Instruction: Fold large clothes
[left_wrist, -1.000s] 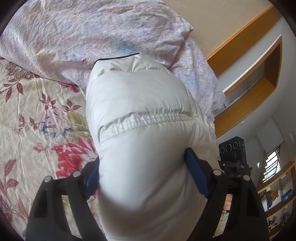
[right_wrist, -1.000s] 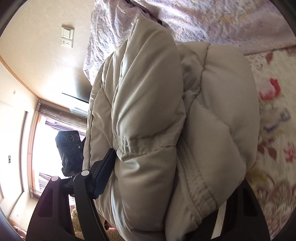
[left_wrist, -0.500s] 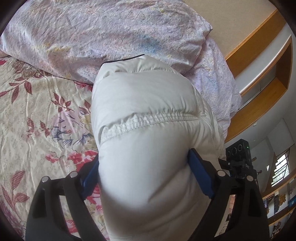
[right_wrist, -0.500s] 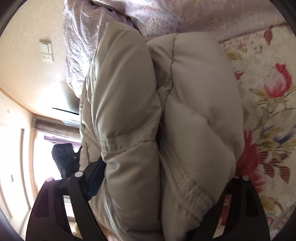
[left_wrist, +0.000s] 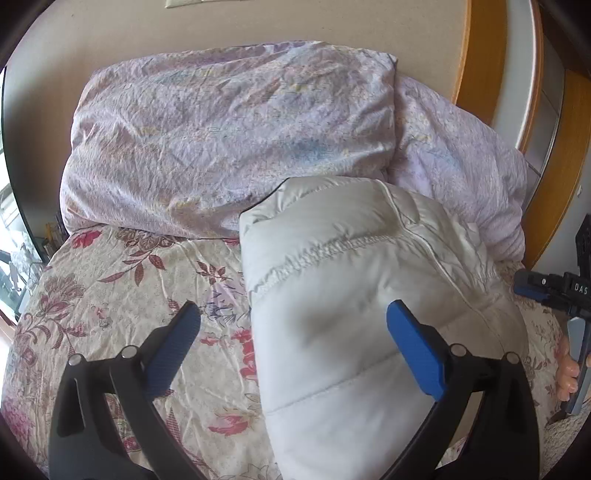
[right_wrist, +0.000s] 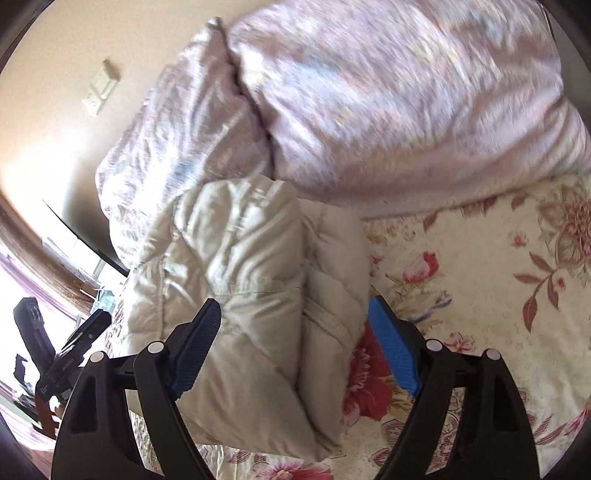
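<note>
The pale grey quilted down jacket (left_wrist: 369, 306), folded into a thick bundle, lies on the floral-printed bedspread (left_wrist: 122, 280) with its far end against the crumpled lilac pillow (left_wrist: 229, 136) at twelve o'clock.

In the left wrist view, the left gripper (left_wrist: 291, 325) stands at its widest. Its jaws have just been opening: a second ago both blue pads squeezed the bundle, whereas now the left pad hangs over bare bedspread at nine o'clock of the jacket and the right pad sits over the jacket's top without pressing in. The view has also pulled back, showing far more pillow and wall. The right gripper's (left_wrist: 546, 291) tool and part of a hand (left_wrist: 567, 373) show at three o'clock.

In the right wrist view, blurred by motion, the right gripper (right_wrist: 295, 325) is also spread wide, and its jaws widened within the last second too. The jacket (right_wrist: 258, 295) is between its blue pads but free of them, where earlier it filled the frame in a clamp. The pillow (right_wrist: 388, 103) lies beyond at twelve o'clock.

Both tongs have let go, and the bundle keeps its folded shape unaided, so the fold looks finished and set down.
</note>
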